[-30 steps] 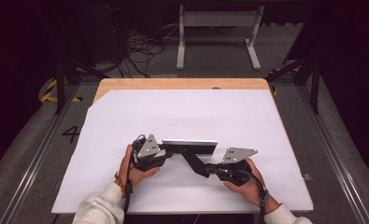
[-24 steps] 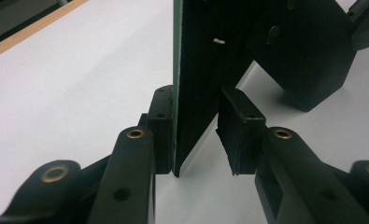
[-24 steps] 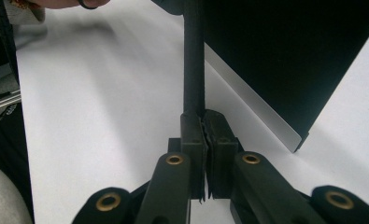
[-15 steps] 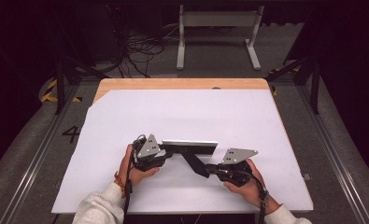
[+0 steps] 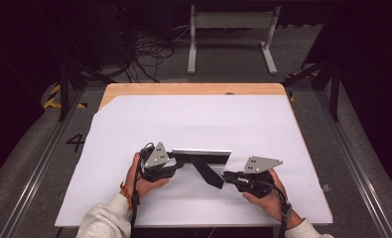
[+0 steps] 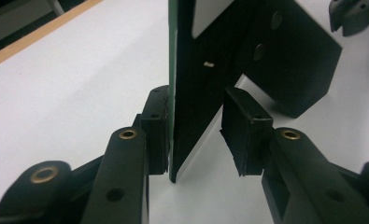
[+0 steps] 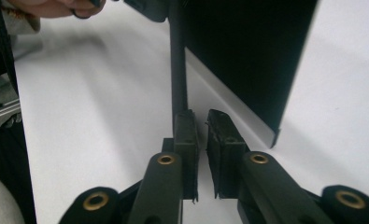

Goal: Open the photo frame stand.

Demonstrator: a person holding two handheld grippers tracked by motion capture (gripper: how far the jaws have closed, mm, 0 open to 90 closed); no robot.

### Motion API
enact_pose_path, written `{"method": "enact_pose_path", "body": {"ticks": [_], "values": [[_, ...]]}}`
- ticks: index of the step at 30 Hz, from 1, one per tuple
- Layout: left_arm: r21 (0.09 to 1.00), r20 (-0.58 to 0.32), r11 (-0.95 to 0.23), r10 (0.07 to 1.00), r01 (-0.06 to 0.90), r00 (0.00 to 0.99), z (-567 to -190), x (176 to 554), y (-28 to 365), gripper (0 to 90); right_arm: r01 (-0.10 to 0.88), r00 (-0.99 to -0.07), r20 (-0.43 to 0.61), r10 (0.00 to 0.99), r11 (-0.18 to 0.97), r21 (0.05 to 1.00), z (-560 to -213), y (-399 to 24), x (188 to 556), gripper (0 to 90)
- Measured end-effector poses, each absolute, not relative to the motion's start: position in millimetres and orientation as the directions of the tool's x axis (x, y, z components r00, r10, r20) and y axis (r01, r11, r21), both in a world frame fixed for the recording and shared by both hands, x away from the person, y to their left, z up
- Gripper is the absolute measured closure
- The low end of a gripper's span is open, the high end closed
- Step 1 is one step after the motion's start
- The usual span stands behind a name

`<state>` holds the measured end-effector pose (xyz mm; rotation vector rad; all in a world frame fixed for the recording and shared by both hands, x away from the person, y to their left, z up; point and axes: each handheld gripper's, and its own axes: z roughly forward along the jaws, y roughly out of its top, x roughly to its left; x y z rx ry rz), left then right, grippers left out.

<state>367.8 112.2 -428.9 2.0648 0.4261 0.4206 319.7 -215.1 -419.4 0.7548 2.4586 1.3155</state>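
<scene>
A black flat panel (image 5: 201, 152) with a silver top edge stands upright on the white table sheet (image 5: 193, 119), and a black back leg (image 5: 208, 173) slants from it toward me. My left gripper (image 5: 176, 161) is at the panel's left end. In the left gripper view its jaws straddle the panel (image 6: 196, 93): one pad touches it, the other stands apart, so the gripper (image 6: 194, 135) is open. My right gripper (image 5: 227, 177) meets the leg's tip. In the right gripper view its pads (image 7: 189, 140) are almost together, with the thin leg (image 7: 177, 70) rising just beyond one pad.
A strip of the wooden tabletop (image 5: 193, 89) shows behind the white sheet. On the floor beyond it stand a metal frame (image 5: 230, 29) and a tangle of cables (image 5: 151, 49). Dark posts flank the table on both sides.
</scene>
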Motion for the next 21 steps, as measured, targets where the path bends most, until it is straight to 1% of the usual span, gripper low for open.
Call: {"method": "enact_pose_path", "body": {"ticks": [1, 5, 9, 15, 16, 21], "values": [[0.867, 0.128, -0.482, 0.459, 0.126, 0.879, -427, 367, 113, 62.9, 0.314, -0.826, 0.008, 0.564, 0.448, 0.837, -416, -217, 319, 86.9], [0.879, 0.124, -0.462, 0.457, 0.116, 0.881, -422, 364, 118, 63.0, 0.281, -0.81, -0.022, 0.587, 0.421, 0.862, -410, -220, 317, 90.0], [0.891, 0.117, -0.44, 0.464, 0.114, 0.878, -417, 364, 124, 61.6, 0.254, -0.802, -0.049, 0.596, 0.413, 0.875, -406, -218, 314, 90.0], [0.905, 0.113, -0.411, 0.48, 0.109, 0.87, -413, 363, 127, 61.9, 0.23, -0.795, -0.079, 0.602, 0.419, 0.878, -403, -210, 314, 90.0], [0.917, 0.096, -0.382, 0.487, 0.113, 0.868, -412, 363, 128, 62.1, 0.23, -0.795, -0.078, 0.602, 0.417, 0.879, -403, -209, 315, 90.0], [0.921, 0.102, -0.378, 0.473, 0.097, 0.875, -410, 360, 126, 62.3, 0.226, -0.788, -0.089, 0.609, 0.421, 0.878, -403, -206, 316, 90.0]]}}
